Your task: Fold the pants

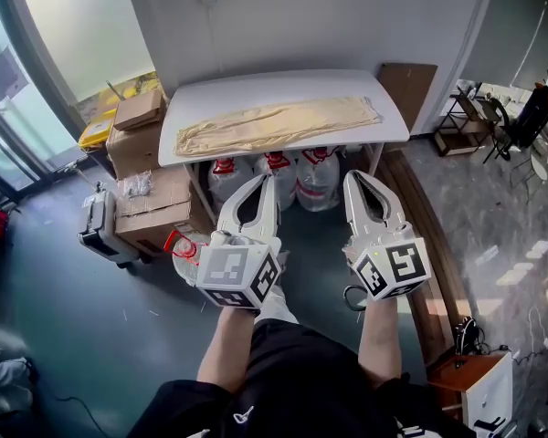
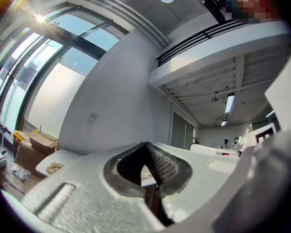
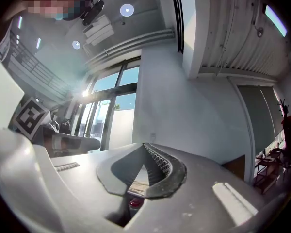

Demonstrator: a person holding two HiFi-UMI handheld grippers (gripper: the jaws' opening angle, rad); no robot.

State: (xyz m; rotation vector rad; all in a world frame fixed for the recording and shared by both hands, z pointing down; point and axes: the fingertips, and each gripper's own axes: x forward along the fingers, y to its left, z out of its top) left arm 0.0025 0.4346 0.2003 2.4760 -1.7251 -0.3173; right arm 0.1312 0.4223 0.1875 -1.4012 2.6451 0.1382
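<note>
My left tongs (image 1: 267, 182) and right tongs (image 1: 351, 177) hang side by side in front of me, short of the table (image 1: 256, 86). Each pair is pinched tip to tip with nothing between. The pants (image 1: 279, 124) lie on the table, stretched lengthwise in a long tan strip, well apart from both pairs of tongs.

By my reading, folding has not begun and this is the approach. Next I must bring both tongs over the table, spread them, and take hold of one end of the cloth to carry it over toward the other.

Under the table stand three pale bags (image 1: 318, 182) with red at their necks; I cannot tell what fills them. To the left of the table, stacked cardboard boxes (image 1: 151, 210) sit shut, so their contents are hidden. A clear packet (image 1: 135, 185) rests on one of them.
</note>
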